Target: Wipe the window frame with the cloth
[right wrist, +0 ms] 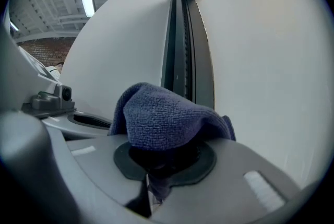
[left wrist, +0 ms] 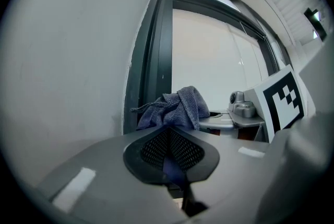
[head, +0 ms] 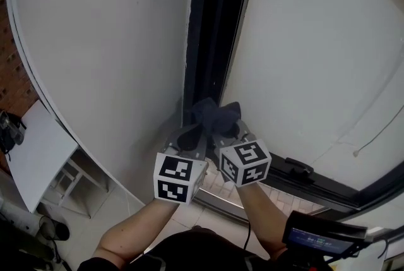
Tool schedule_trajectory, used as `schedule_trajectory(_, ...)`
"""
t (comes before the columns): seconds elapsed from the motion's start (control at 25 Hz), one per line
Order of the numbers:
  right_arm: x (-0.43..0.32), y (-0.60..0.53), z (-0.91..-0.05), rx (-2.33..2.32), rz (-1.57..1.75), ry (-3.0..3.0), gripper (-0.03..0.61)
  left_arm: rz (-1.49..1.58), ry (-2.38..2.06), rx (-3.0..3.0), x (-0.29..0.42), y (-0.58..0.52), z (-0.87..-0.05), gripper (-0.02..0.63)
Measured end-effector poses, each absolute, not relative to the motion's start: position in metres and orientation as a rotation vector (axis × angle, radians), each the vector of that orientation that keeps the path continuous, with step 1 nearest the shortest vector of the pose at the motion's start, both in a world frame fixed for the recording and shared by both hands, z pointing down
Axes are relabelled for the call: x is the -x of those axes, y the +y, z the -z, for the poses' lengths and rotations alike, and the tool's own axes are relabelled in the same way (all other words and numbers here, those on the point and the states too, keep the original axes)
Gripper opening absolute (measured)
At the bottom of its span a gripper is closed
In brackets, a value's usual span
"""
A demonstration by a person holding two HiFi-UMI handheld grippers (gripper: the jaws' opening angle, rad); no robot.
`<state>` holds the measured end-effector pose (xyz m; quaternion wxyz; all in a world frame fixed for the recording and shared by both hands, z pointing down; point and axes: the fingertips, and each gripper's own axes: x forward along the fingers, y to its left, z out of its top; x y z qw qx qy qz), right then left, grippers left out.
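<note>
A dark blue cloth (head: 214,114) is bunched between both grippers, right at the foot of the dark vertical window frame (head: 213,23). My left gripper (head: 189,138) is shut on one end of the cloth (left wrist: 175,107), a strip of it pinched between the mesh pads. My right gripper (head: 231,132) is shut on the other end, and the cloth (right wrist: 162,117) mounds over its jaws. The two grippers sit side by side, nearly touching. The frame (left wrist: 155,56) rises straight ahead in the left gripper view, and the frame (right wrist: 183,45) also in the right gripper view.
A white wall (head: 95,42) lies left of the frame and a pale pane (head: 315,42) right of it. A black window handle (head: 297,168) sits on the lower frame rail. A thin cord (head: 379,131) hangs at right. A white shelf (head: 38,150) stands low left.
</note>
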<state>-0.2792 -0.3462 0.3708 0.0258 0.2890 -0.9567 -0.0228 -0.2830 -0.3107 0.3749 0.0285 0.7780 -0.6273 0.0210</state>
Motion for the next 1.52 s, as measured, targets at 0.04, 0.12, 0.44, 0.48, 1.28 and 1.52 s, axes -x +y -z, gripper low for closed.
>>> schedule_trajectory(0.04,0.280,-0.346,-0.364,-0.893,0.078,-2.964,0.048,-0.063,-1.950,-2.402,0.284,-0.311,-0.368,-0.014)
schedule_trajectory(0.12,0.282,-0.348,-0.350,-0.885,0.099,-2.973,0.048,-0.054,-1.985,-2.405,0.285,-0.312,-0.354,-0.015)
schedule_trajectory(0.44,0.286,-0.350,-0.311,-0.868,0.141,-3.001,0.044,-0.017,-2.004,-2.410,0.288,-0.316,-0.318,-0.018)
schedule_trajectory(0.48,0.287,-0.349,-0.307,-0.869,0.152,-3.007,0.046,-0.015,-2.006,-2.413,0.289,-0.315,-0.314,-0.018)
schedule_trajectory(1.28,0.297,-0.337,-0.192,-0.902,0.400,-3.056,0.046,0.166,-2.068,-2.519,0.302,-0.306,-0.203,-0.015)
schedule_trajectory(1.52,0.303,-0.338,-0.163,-0.891,0.467,-3.072,0.046,0.212,-2.067,-2.547,0.309,-0.305,-0.174,-0.009)
